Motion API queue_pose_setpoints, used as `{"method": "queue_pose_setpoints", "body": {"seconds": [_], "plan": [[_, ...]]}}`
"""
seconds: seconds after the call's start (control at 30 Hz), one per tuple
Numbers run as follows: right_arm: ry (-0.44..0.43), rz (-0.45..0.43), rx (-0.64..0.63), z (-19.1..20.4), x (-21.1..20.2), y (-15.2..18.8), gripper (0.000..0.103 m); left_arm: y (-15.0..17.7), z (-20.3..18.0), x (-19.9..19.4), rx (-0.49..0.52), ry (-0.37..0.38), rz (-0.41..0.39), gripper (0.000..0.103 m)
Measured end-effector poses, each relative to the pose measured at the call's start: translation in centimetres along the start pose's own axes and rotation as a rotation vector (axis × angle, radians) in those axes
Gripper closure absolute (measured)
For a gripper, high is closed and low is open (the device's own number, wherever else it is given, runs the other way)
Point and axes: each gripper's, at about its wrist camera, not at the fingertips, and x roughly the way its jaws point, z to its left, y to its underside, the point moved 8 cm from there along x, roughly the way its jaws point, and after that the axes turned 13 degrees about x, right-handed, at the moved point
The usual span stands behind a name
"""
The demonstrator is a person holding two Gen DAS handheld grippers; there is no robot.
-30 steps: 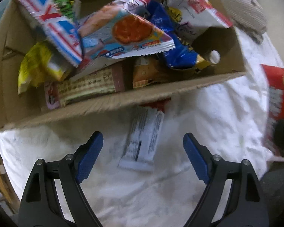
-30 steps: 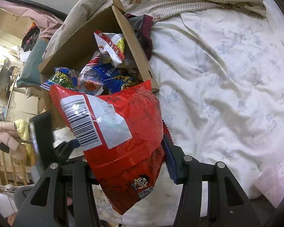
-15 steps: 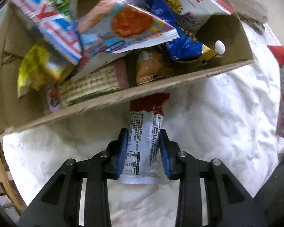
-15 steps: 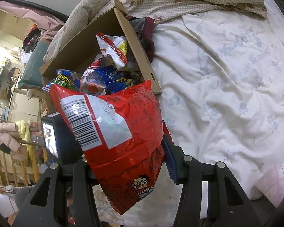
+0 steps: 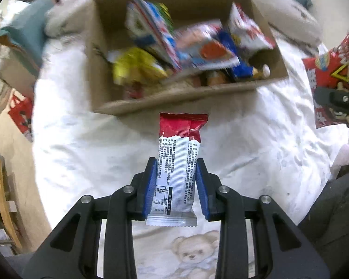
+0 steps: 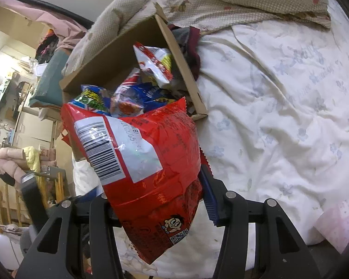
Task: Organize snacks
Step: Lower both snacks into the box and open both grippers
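The left gripper (image 5: 176,186) pinches a slim white-and-red foil snack bar wrapper (image 5: 178,165) between its blue pads (image 5: 150,187), its jaws having just closed on it; the wrapper hangs above the white floral bedsheet (image 5: 256,151). The right gripper (image 6: 156,200) clamps a large crinkly red snack bag (image 6: 146,162) with a barcode label. Beyond both stands an open brown cardboard box (image 5: 174,97), crammed with colourful snack packets, resting on the bed beside a beige patterned quilt (image 6: 197,7). A second ago the bar lay flat on the sheet against the box; now it is lifted clear, and the box looks further off.
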Motion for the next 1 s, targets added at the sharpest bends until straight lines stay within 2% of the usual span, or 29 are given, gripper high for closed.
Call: {"method": "queue_pose_setpoints", "body": {"seconds": [0.13, 0.27, 0.47, 0.67, 0.83, 0.87, 1.0], "plan": [[-0.025, -0.033, -0.048, 1.6, -0.4, -0.2, 0.05, -0.3, 2.0, -2.2, -0.075, -0.016, -0.063, 0.074], [-0.052, -0.035, -0.109, 3.9, -0.3, -0.5, 0.05, -2.7, 4.7, -4.6, -0.13, -0.042, -0.158, 0.074], [-0.039, -0.026, -0.164, 6.2, 1.0, -2.0, 0.05, -6.0, 7.0, -5.3, -0.138, -0.078, -0.214, 0.074], [-0.005, -0.017, -0.221, 9.0, 3.5, -4.6, 0.049, -9.5, 8.1, -4.1, -0.141, -0.085, -0.225, 0.074], [-0.03, -0.012, -0.244, 11.7, 6.5, -6.6, 0.049, -11.5, 8.4, -1.2, -0.164, -0.069, -0.207, 0.074], [-0.014, -0.02, -0.254, 12.1, 7.2, -7.1, 0.049, -12.0, 8.4, -0.4, -0.167, -0.06, -0.2, 0.074], [0.138, -0.079, -0.307, 12.2, 9.8, -9.2, 0.049, -12.8, 7.7, 2.2, -0.15, -0.017, -0.152, 0.074]]}}
